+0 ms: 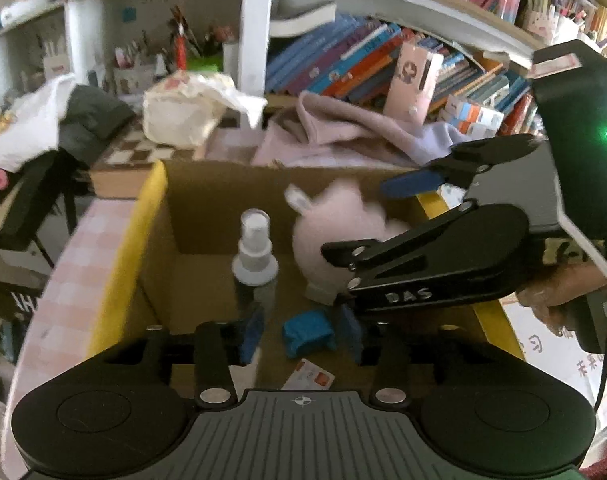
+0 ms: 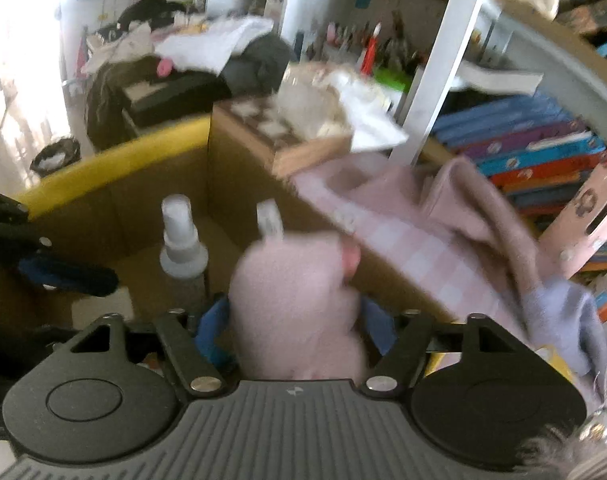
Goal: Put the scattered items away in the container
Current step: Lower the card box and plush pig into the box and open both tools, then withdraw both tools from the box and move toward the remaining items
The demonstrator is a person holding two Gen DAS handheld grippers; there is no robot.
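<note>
The plush toy (image 2: 299, 304) is kept between the spread fingers of the right gripper (image 2: 297, 332) above the cardboard box (image 1: 159, 208); whether it is gripped cannot be told. The left gripper (image 1: 301, 338), partly open, holds nothing beside the spray bottle (image 1: 255, 264). The toy should be released only once clear of the bottle.

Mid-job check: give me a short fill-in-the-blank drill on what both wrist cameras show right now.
1. The spray bottle stands ____ inside the cardboard box.
2. The plush toy between the right gripper fingers is ____ in colour.
3. The box's top rim is taped ____.

Missing words: upright; pink; yellow
</note>
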